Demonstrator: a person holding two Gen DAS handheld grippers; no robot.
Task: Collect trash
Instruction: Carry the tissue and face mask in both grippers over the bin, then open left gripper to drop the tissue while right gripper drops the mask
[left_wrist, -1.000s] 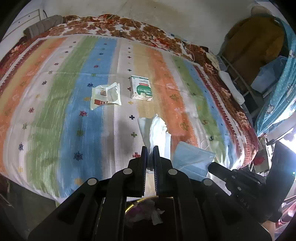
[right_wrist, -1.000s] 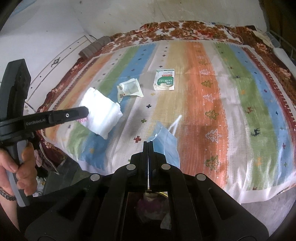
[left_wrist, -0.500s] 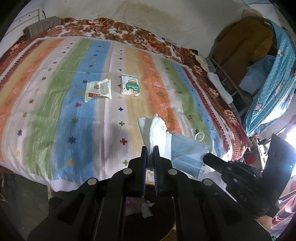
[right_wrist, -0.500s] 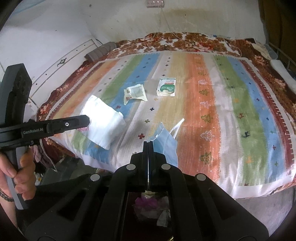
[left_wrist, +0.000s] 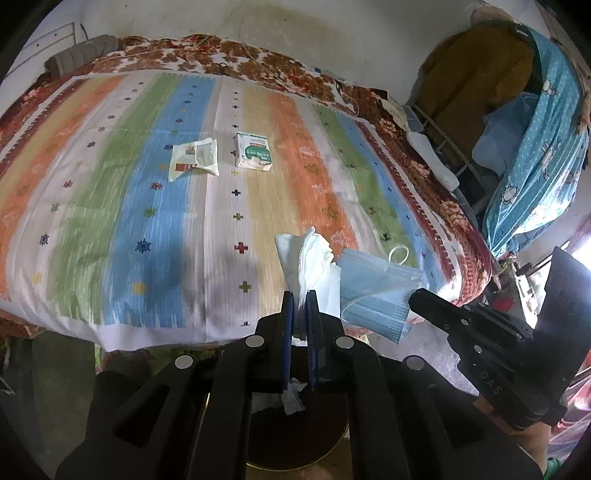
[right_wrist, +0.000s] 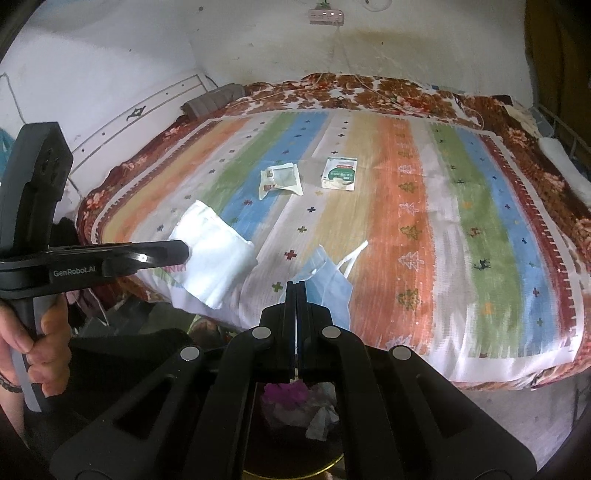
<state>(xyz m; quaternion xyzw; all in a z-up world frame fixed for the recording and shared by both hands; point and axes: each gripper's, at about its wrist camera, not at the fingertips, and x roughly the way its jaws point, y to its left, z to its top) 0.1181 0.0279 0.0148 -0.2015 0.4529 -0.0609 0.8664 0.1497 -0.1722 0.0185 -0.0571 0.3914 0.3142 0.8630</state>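
White tissue (left_wrist: 310, 258) in our left jaws and blue mask (right_wrist: 328, 291) in our right, both clamped, hang seemingly straight above the bin (right_wrist: 295, 413) just off the bed's (right_wrist: 480, 362) near edge.

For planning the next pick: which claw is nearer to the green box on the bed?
Neither clearly. The left claw, shut on tissue, and the right claw, shut on a mask, both hang beyond the bed's near edge, far from the green box.

Item count: two tools, left (left_wrist: 300, 295) and right (right_wrist: 296, 286); one tissue (left_wrist: 312, 258); one mask (right_wrist: 330, 286); one wrapper (left_wrist: 194, 160); one carton (left_wrist: 253, 151); one bed (left_wrist: 110, 206); one bin (right_wrist: 295, 450).
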